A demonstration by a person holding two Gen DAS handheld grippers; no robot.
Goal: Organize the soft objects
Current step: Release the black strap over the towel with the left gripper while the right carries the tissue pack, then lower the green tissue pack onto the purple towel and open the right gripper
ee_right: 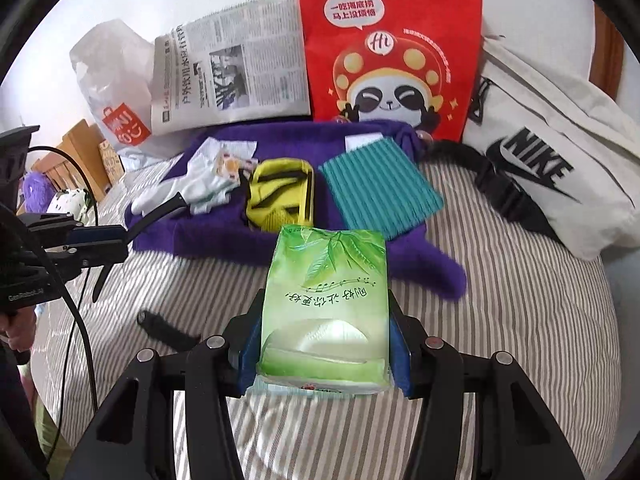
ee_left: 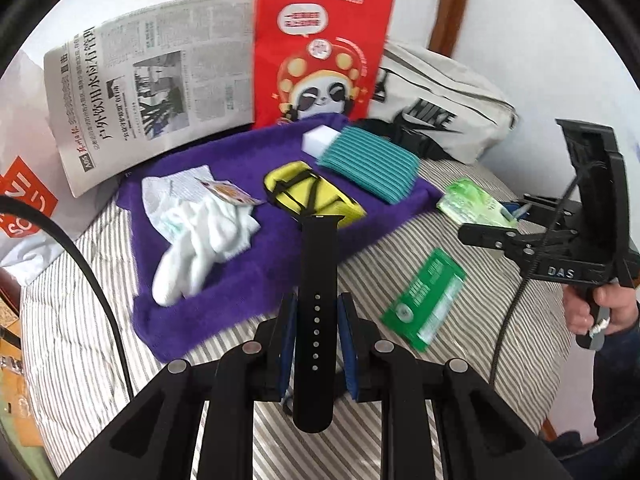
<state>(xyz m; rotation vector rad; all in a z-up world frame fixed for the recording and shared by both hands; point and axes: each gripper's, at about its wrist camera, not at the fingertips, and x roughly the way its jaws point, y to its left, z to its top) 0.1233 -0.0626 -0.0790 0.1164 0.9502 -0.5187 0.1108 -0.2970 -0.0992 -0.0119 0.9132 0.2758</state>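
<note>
Just in front of the purple fleece towel [ee_left: 248, 280] on the striped bed, the left gripper [ee_left: 316, 332] pinches a black perforated rubber watch strap [ee_left: 316, 300], its tip over the towel's near edge. The right gripper [ee_right: 324, 356] clamps a soft green tissue pack [ee_right: 326, 292] (print upside down), just short of the towel, where white socks [ee_left: 200, 236], a yellow pouch [ee_left: 312, 194] and a teal ribbed cloth [ee_left: 368, 164] lie.
</note>
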